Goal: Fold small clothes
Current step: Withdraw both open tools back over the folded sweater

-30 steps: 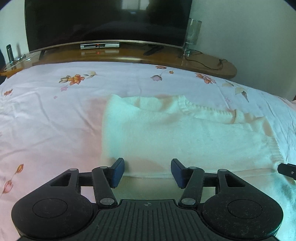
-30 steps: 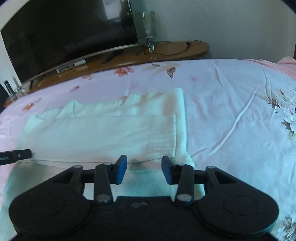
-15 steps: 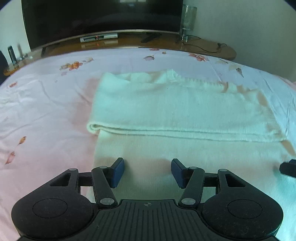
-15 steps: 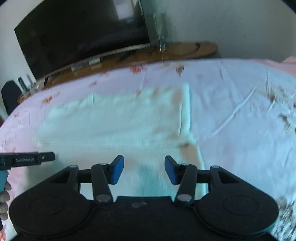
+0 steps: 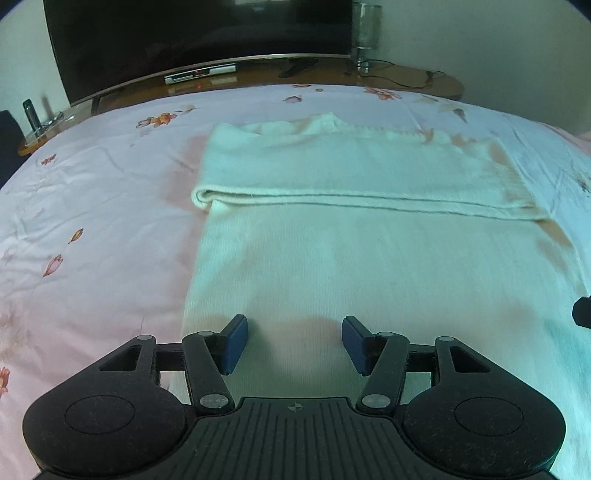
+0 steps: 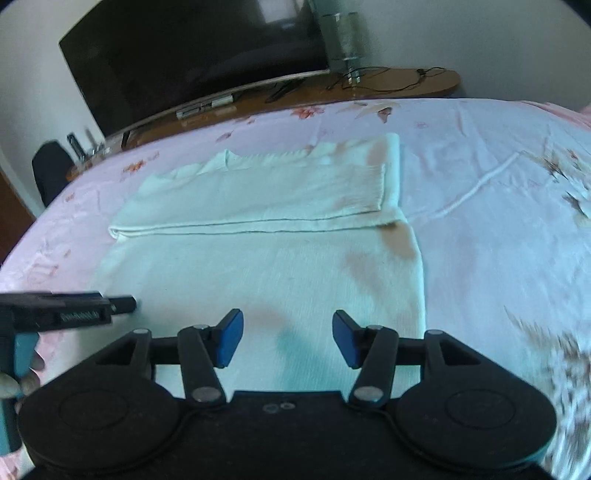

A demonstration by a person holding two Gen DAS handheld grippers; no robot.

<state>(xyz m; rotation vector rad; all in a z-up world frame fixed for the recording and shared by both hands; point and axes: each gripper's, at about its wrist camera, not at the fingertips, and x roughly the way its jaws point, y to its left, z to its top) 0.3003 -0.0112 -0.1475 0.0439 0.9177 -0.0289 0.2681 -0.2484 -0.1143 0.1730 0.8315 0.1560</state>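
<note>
A white knit garment (image 5: 369,258) lies flat on the pink floral bedsheet (image 5: 92,206). Its far part is folded over toward me, leaving a fold edge across the middle. It also shows in the right wrist view (image 6: 266,269). My left gripper (image 5: 294,341) is open and empty, held over the garment's near left part. My right gripper (image 6: 287,339) is open and empty over the garment's near right part. The left gripper's body shows at the left edge of the right wrist view (image 6: 70,312).
A wooden TV stand (image 5: 258,79) with a large dark television (image 5: 195,33) runs along the far side of the bed. A glass vase (image 5: 365,26) and cables stand at its right end. Bedsheet (image 6: 498,221) spreads around the garment on both sides.
Both grippers have pulled back toward me and risen, away from the fold edge. More of the garment's near part now shows in front of them. Both stay open.
</note>
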